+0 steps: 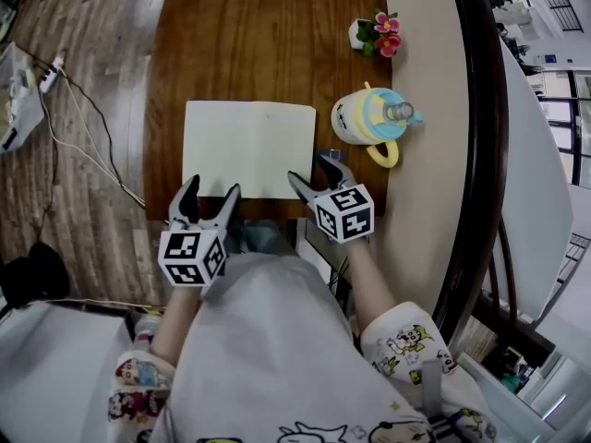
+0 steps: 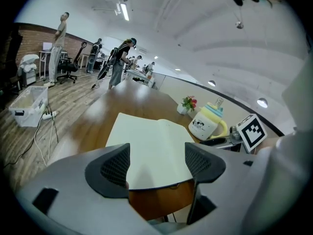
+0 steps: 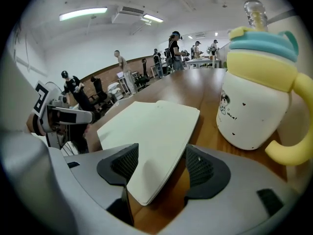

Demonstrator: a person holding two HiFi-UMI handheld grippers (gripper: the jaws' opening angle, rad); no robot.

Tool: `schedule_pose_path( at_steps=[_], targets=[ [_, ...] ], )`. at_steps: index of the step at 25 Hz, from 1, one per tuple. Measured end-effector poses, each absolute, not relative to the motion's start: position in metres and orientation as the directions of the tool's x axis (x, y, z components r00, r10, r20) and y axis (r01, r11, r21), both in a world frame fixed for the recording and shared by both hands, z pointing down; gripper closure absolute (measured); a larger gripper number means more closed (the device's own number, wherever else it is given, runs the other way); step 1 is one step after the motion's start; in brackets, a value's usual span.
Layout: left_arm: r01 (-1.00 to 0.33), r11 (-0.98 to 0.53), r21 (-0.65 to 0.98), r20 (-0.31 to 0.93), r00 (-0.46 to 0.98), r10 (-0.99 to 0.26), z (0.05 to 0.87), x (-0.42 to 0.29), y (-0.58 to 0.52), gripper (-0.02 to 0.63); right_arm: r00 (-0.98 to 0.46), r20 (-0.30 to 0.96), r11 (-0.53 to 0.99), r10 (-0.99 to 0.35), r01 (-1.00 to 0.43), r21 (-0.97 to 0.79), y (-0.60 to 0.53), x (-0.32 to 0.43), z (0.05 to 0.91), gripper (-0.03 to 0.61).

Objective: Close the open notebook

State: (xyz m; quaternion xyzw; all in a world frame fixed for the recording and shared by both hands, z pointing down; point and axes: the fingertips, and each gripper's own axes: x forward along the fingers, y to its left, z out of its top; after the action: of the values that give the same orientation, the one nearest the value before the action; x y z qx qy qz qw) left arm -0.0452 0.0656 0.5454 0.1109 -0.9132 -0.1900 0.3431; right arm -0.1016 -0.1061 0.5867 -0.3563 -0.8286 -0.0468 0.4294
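Note:
The open notebook (image 1: 249, 149) lies flat with blank cream pages on the brown table (image 1: 259, 35), close to its near edge. My left gripper (image 1: 211, 192) stands open at the notebook's near left corner, its jaws apart and empty over the near edge of the notebook (image 2: 151, 143). My right gripper (image 1: 312, 172) is open at the near right corner. In the right gripper view that corner of the notebook (image 3: 146, 136) lies between the two jaws, with a gap on each side.
A white mug (image 1: 372, 118) with a blue lid and yellow handle stands just right of the notebook, large in the right gripper view (image 3: 254, 102). A small flower pot (image 1: 374, 33) sits farther back. A beige strip (image 1: 420, 201) borders the table's right side. Cables lie on the floor at left.

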Motion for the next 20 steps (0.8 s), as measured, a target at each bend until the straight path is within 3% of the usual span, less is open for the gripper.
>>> schedule_pose_path(
  at_steps=[20],
  targets=[
    [0.024,0.849,0.528,0.596,-0.722,-0.351,0.564,-0.028,0.061,0.288,-0.240,0.850,0.730,0.469,0.647,-0.220,-0.111,-0.108,0.608,0.310]
  ],
)
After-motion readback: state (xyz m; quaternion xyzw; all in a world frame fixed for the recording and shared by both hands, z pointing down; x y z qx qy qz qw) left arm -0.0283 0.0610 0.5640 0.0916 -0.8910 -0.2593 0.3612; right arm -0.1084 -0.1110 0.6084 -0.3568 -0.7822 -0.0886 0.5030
